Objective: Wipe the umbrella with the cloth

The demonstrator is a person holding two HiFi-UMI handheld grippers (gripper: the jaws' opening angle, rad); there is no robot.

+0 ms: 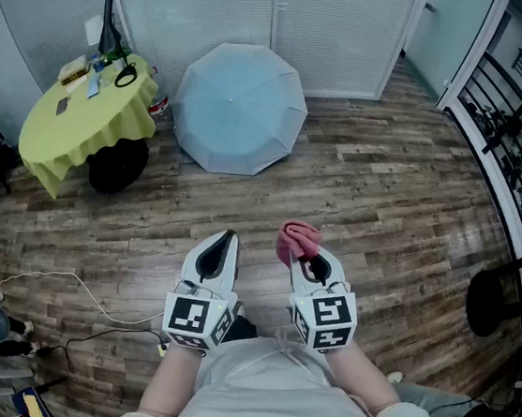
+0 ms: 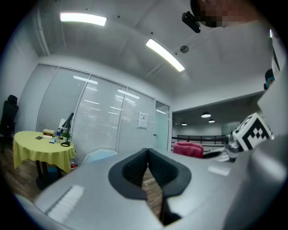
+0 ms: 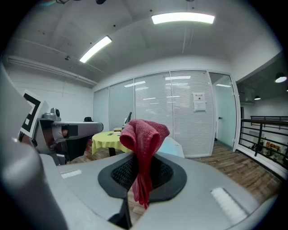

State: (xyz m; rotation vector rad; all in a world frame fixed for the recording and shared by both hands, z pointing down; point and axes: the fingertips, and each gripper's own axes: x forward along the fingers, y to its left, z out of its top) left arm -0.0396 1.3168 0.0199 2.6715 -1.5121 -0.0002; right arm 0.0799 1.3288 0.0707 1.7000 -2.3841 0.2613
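While the left gripper point(image 2: 147, 157) is pressed together empty, the right gripper point(image 3: 142, 173) pinches the red cloth point(image 3: 145, 133).

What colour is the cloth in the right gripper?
Red. The cloth shows best in the right gripper view.

The left tool point(image 1: 227, 242) and right tool point(image 1: 304, 259) have light grey tapered shells with black ribbed pads point(image 2: 134, 169) at 12 o'clock. At 6 o'clock each carries a white marker cube point(image 1: 193, 319) printed with black squares. The person wears a pale short-sleeved top point(image 1: 287, 397).
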